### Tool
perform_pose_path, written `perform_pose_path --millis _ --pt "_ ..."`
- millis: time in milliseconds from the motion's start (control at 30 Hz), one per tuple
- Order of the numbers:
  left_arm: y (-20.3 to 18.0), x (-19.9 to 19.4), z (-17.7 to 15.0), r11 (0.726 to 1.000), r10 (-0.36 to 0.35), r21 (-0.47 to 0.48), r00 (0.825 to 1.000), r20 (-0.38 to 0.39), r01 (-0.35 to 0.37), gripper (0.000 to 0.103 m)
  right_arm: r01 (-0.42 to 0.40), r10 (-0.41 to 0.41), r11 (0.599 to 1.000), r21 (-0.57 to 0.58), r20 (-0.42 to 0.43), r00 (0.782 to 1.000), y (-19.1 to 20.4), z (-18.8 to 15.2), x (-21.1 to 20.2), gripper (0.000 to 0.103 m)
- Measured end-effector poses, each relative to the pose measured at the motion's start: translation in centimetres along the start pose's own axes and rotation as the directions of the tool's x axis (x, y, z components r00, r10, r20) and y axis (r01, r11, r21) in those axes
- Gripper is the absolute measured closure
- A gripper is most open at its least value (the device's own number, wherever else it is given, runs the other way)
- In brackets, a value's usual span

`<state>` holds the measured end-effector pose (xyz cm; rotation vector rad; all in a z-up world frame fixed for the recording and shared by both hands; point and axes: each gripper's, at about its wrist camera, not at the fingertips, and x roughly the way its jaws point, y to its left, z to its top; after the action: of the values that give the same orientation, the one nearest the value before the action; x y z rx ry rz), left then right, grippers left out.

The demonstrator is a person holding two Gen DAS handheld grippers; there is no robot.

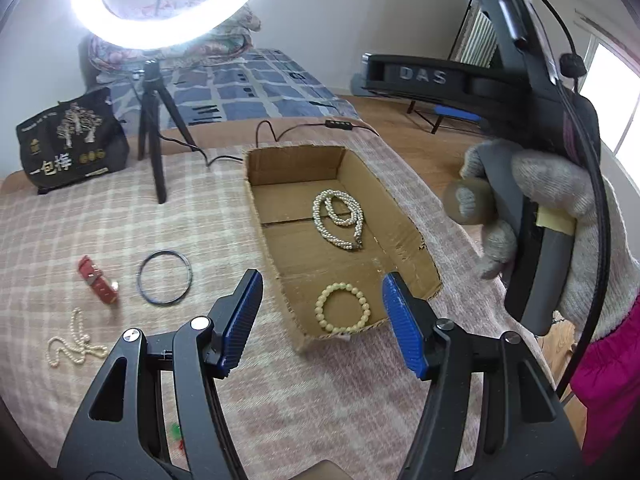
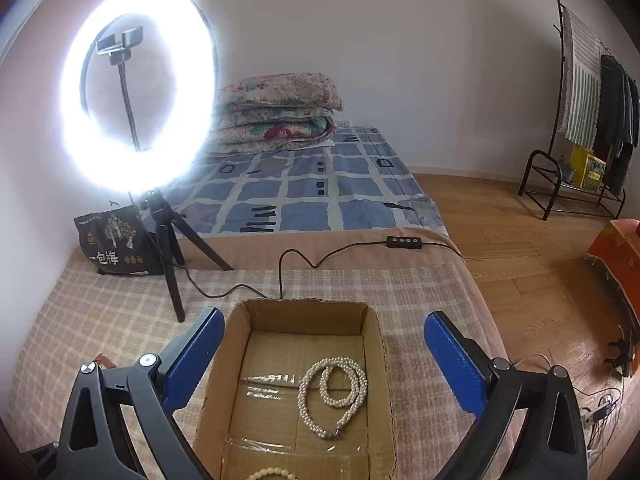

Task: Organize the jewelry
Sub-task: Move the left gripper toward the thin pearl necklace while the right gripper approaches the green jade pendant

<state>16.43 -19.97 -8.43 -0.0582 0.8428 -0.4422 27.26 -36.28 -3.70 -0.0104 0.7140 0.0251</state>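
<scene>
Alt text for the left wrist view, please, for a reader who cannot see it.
The open left gripper hovers over a cardboard box holding a pearl necklace and a bead bracelet. Left of the box, on the checked cloth, lie a black ring, a red strap and a thin pearl chain.

I see a matt corrugated cardboard box with glossy tape strips on a woven checked cloth; inside the box, lustrous pearl strand and cream beads.
</scene>
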Motion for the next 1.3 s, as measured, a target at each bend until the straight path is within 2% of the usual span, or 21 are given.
perform_pose_path --millis 367,667,933,1167,1300 --pt "4.1 -5.8 -0.9 0.997 0.069 -0.028 0.996 0.049 -0.068 0.039 -0.03 0.028 0.998 0.049 0.046 0.999 0.3 -1.7 -6.2 0.002" --pt "10.7 -10.0 -1.7 0.988 0.145 -0.064 0.987 0.077 -0.14 0.039 -0.104 0.102 0.994 0.027 0.077 0.992 2.8 -4.7 -11.0 0.002" --pt "17.8 -11.6 -3.4 0.968 0.206 -0.161 0.977 0.053 -0.195 0.039 -0.196 0.198 0.979 -0.06 0.02 0.98 7.8 -8.8 -12.6 0.002" --pt "22.0 -11.2 -5.0 0.957 0.214 -0.198 0.977 -0.001 -0.21 0.039 -0.295 0.286 0.944 -0.147 -0.075 0.955 12.8 -12.8 -11.4 0.002" --pt "23.6 -10.4 -6.0 0.956 0.203 -0.207 0.978 -0.043 -0.207 0.039 -0.346 0.321 0.91 -0.23 -0.137 0.937 15.1 -15.0 -9.7 0.012"
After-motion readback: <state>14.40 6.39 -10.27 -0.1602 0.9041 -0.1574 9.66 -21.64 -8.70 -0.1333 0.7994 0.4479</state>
